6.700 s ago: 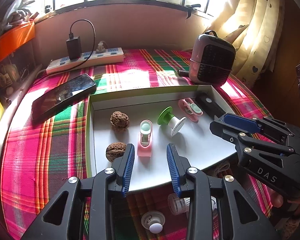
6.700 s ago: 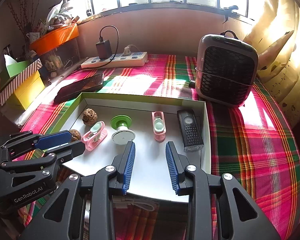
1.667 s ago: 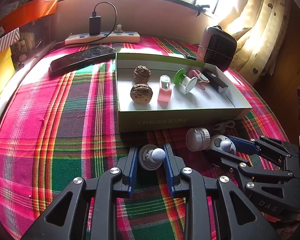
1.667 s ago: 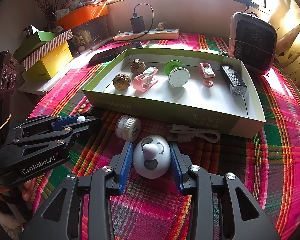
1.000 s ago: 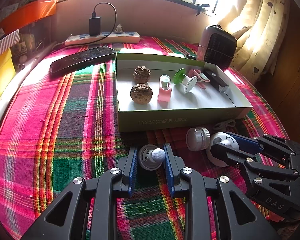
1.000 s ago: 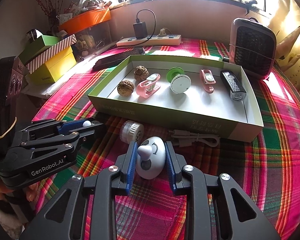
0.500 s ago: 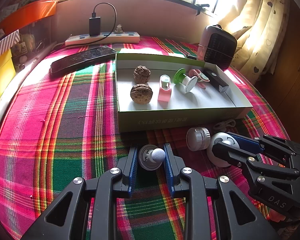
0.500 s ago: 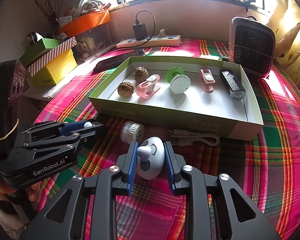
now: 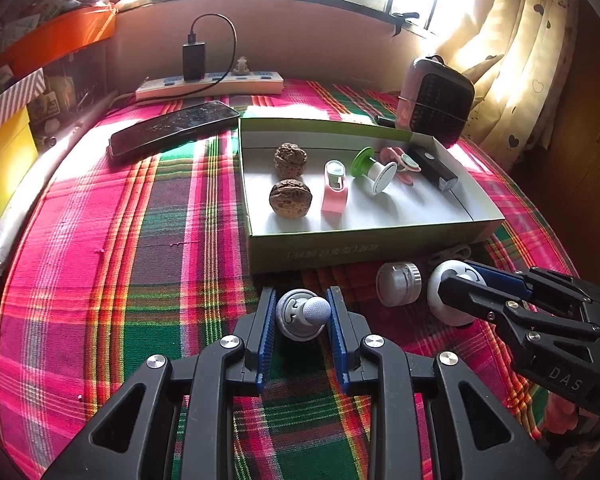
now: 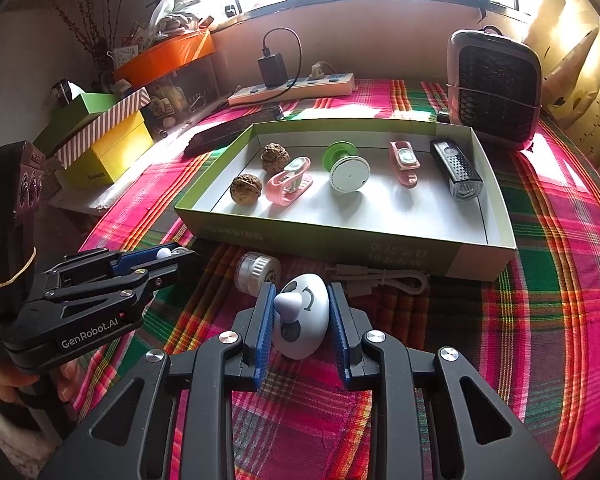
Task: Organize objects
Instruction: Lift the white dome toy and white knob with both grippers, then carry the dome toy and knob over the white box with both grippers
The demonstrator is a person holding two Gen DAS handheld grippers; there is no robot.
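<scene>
A pink, green and dark plaid cloth [image 9: 100,264] covered the whole table. On its far right half sat a shallow green-rimmed cardboard tray [image 10: 340,236] with a white floor. In the tray lay two brown walnuts [image 10: 246,188] at the left, then a pink clip [image 10: 288,186], a green-and-white spool [image 10: 346,174], a second pink clip [image 10: 404,162] and a black torch [image 10: 456,174] at the right.

On the cloth just near of the tray's front wall lay a small white ribbed cap [image 9: 398,282] and a white looped cable [image 10: 380,278].

The right gripper [image 10: 301,322] was closed on a white egg-shaped toy [image 10: 306,322] with a pointed nose and a drawn face, both blue pads pressed against its sides, near the tray's front wall. To its left, the left gripper [image 9: 302,314] was clamped on a small grey round knob with a white ball tip [image 9: 302,312], low over the cloth, well short of the tray.
</scene>
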